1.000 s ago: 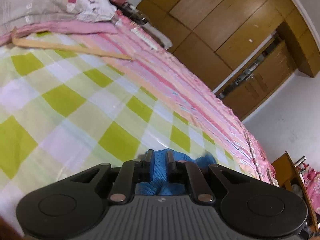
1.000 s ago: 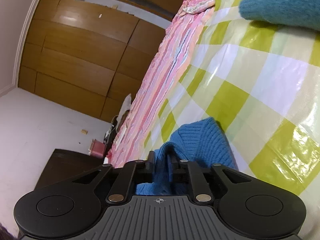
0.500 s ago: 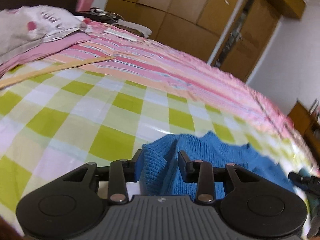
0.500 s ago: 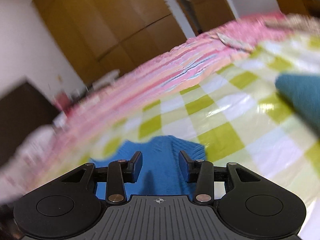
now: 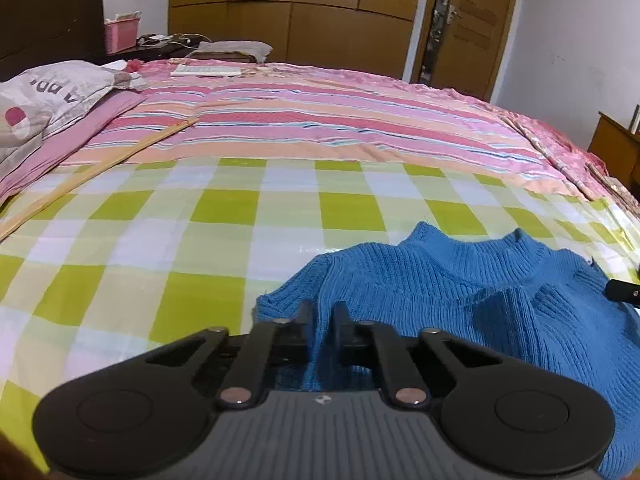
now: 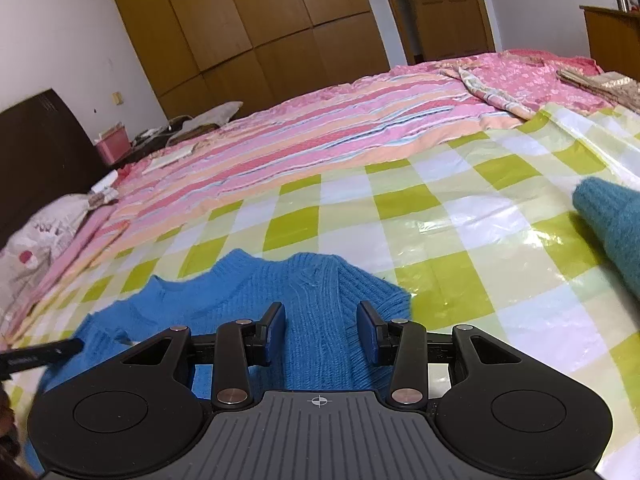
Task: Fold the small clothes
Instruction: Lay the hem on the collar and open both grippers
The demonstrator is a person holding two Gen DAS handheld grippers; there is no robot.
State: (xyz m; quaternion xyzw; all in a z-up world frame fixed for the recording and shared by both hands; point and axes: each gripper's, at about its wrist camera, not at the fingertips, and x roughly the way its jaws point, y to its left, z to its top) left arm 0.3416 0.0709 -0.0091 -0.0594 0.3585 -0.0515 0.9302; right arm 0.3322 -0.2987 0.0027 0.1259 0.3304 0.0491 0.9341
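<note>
I count one blue sweater (image 5: 460, 292), one teal knit garment (image 6: 612, 220), one checked sheet (image 5: 200, 240), one pillow (image 5: 44, 96), one wooden stick (image 5: 100, 168), one pink basket (image 5: 122, 32) and my two hand-held grippers, left hand-held gripper (image 5: 321, 312) and right hand-held gripper (image 6: 322, 320)

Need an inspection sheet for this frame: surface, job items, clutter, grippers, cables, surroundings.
Surface: checked sheet over a striped bedspread.
Job's things: blue sweater lying collar-up; teal knit at right edge.
Clutter: pillow, wooden stick, papers.
Grippers: left gripper shut on the sweater; right gripper open over it.
Cables: some on the nightstand.
Surroundings: wardrobe, door, pink basket.
</note>
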